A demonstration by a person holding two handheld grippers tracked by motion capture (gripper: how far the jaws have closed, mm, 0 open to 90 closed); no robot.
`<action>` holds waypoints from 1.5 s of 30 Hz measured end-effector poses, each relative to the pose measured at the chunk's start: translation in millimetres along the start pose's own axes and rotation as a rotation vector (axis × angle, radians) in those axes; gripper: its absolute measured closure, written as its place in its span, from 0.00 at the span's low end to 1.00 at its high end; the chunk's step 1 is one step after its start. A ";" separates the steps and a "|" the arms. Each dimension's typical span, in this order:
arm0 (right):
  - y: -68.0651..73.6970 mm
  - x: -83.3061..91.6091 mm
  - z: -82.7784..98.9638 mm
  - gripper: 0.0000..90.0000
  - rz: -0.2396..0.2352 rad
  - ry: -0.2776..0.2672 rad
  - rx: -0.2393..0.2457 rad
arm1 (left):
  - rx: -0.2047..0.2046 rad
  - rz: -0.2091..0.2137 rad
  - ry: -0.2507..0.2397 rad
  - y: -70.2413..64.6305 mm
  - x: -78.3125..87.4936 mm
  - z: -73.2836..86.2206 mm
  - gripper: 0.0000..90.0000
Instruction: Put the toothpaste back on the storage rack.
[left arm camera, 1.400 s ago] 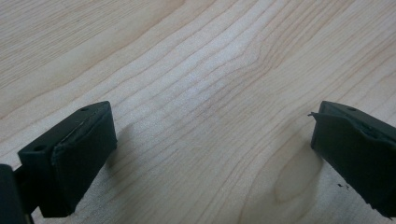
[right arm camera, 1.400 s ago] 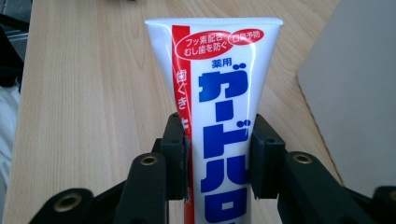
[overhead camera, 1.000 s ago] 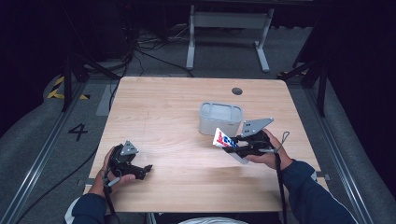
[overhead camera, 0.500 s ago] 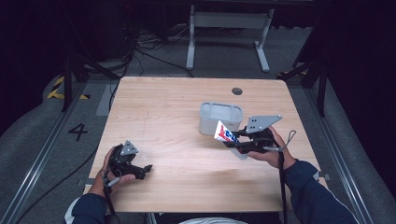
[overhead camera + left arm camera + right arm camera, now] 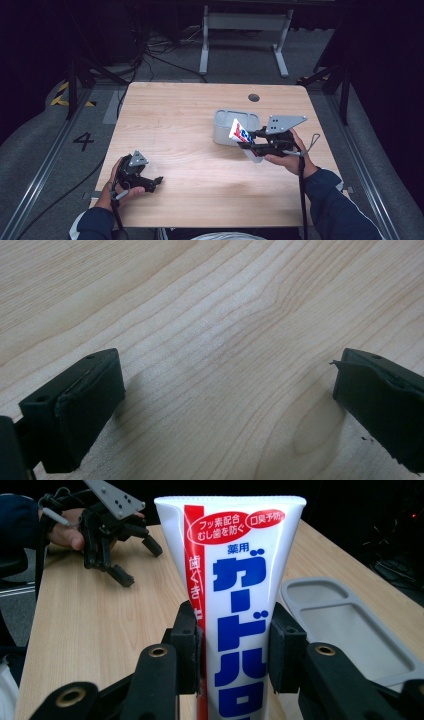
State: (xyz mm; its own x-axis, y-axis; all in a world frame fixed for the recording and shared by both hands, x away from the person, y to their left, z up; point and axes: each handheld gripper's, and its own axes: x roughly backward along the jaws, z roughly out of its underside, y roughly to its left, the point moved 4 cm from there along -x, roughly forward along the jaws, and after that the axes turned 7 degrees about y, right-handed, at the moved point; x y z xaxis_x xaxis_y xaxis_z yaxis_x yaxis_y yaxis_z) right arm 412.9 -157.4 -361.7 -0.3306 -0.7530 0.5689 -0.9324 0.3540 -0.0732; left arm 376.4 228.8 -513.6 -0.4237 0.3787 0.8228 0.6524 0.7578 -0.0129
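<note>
Between the right gripper's (image 5: 231, 645) closed pads, beside the grey organizer tray (image 5: 222, 131), stands a toothpaste tube (image 5: 235, 590), held mid-body; it looks light, soft and slick, so squeeze gently. The left gripper (image 5: 225, 410) rests wide, empty, on the table (image 5: 190, 110).

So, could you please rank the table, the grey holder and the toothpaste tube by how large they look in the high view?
1. Table, by far the largest.
2. Grey holder.
3. Toothpaste tube, though the right gripper covers part of it, so this is less sure.
</note>
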 end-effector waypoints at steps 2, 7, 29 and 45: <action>-1.9 1.2 -5.0 0.71 0.009 -0.006 0.003 | 0.000 0.000 0.001 0.0 0.1 0.0 0.01; -7.4 2.8 -18.6 0.71 0.029 -0.021 0.007 | 0.000 0.000 0.000 0.0 0.0 0.0 0.01; -38.2 -12.2 -55.3 0.71 0.073 -0.055 -0.011 | -0.001 0.001 0.001 0.1 0.1 0.0 0.01; -60.3 -31.1 -63.5 0.71 0.101 -0.033 -0.030 | -0.002 0.002 0.002 0.1 0.1 0.1 0.00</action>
State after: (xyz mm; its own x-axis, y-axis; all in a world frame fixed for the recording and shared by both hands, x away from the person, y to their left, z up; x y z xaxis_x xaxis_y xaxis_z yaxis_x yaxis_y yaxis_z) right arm 488.6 -120.1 -323.0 -0.4276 -0.7303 0.5327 -0.8895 0.4449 -0.1040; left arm 376.4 229.0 -513.5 -0.4214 0.3793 0.8237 0.6545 0.7560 -0.0133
